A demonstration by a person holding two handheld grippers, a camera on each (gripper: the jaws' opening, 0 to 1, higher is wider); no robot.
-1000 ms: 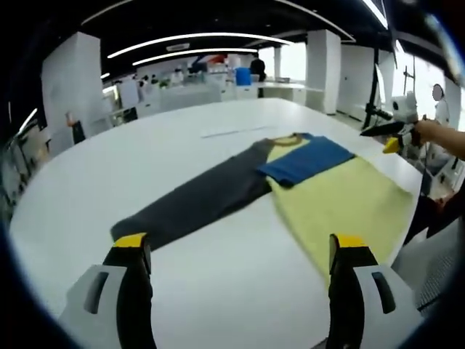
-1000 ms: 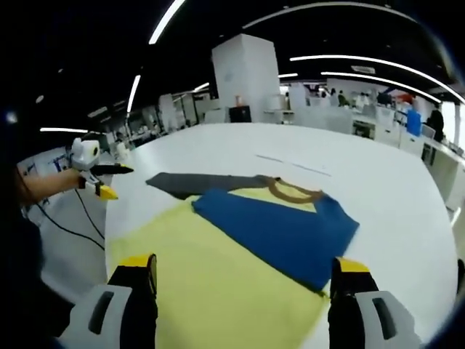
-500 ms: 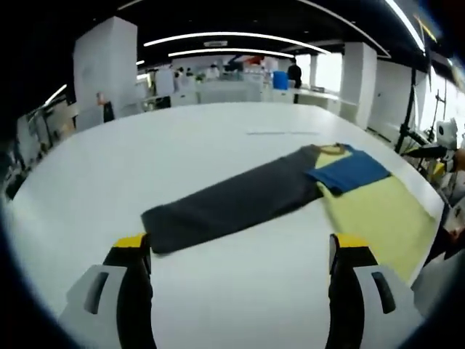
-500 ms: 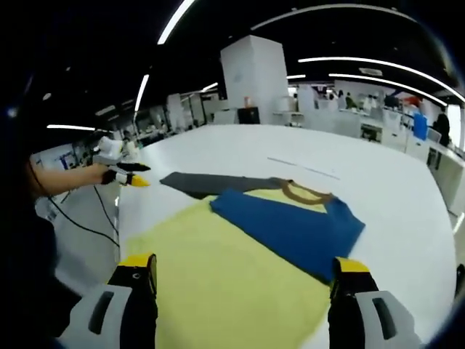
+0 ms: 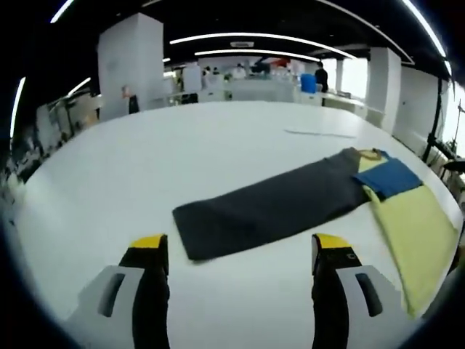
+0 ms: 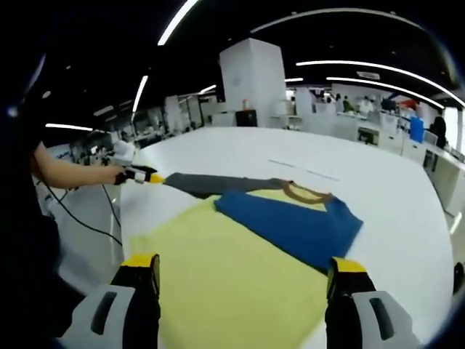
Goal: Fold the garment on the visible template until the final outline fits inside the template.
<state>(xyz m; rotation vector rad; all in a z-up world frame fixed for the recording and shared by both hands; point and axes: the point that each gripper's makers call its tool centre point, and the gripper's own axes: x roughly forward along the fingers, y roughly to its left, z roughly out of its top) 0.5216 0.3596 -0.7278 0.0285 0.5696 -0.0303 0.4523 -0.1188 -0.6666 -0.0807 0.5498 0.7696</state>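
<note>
The right gripper (image 6: 242, 280) hangs wide open and empty over the yellow body (image 6: 232, 265) of the garment (image 6: 254, 233), which lies flat on the white table (image 6: 378, 196). The blue sleeve (image 6: 290, 222) is already folded across it. The left gripper (image 5: 238, 256), also open and empty, faces the end of the dark grey sleeve (image 5: 272, 211), which lies stretched out and unfolded. No template outline can be made out.

Yellow long-sleeved cotton garment (image 6: 232, 283) lies flat on the white table (image 5: 145, 174) — blue sleeve (image 6: 290, 225) folded across its chest, dark grey sleeve (image 5: 269, 211) stretched straight out sideways, brown collar (image 6: 305, 193) at top
</note>
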